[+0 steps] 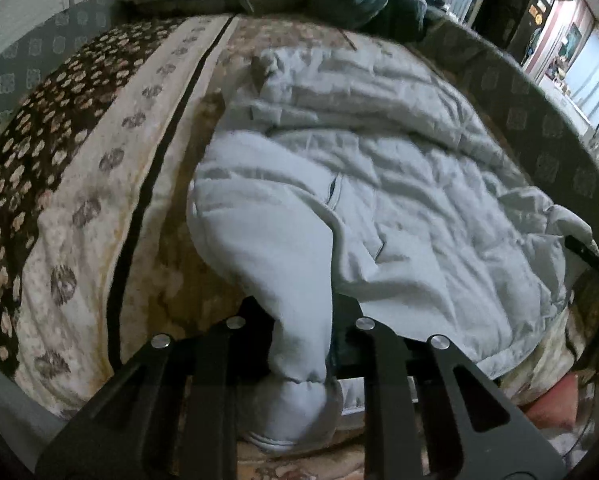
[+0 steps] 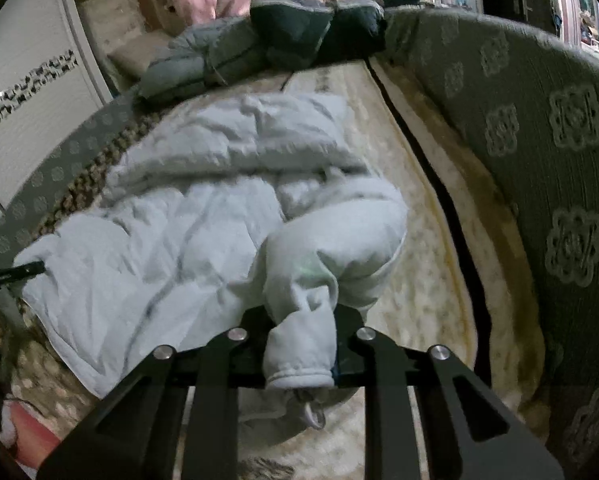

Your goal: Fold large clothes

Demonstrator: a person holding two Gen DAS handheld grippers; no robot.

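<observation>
I am gripping the pale grey padded winter jacket (image 1: 379, 184) on the floral bedspread (image 1: 79, 240) at both ends. My left gripper (image 1: 301, 344) is pinching one bunched cuff; my right gripper (image 2: 301, 354) is pinching the other cuff.

Risks: slick thick padding sliding out of the narrow bites; sleeves lifting unevenly, twisting the fold; drawcord snagging.

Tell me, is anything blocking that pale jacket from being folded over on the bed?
Nothing visible does. Both tongs, left and right, already pinch the jacket at its near edge, and the patterned bedspread around it lies bare. The dark bedding sits beyond the jacket's far end.
</observation>
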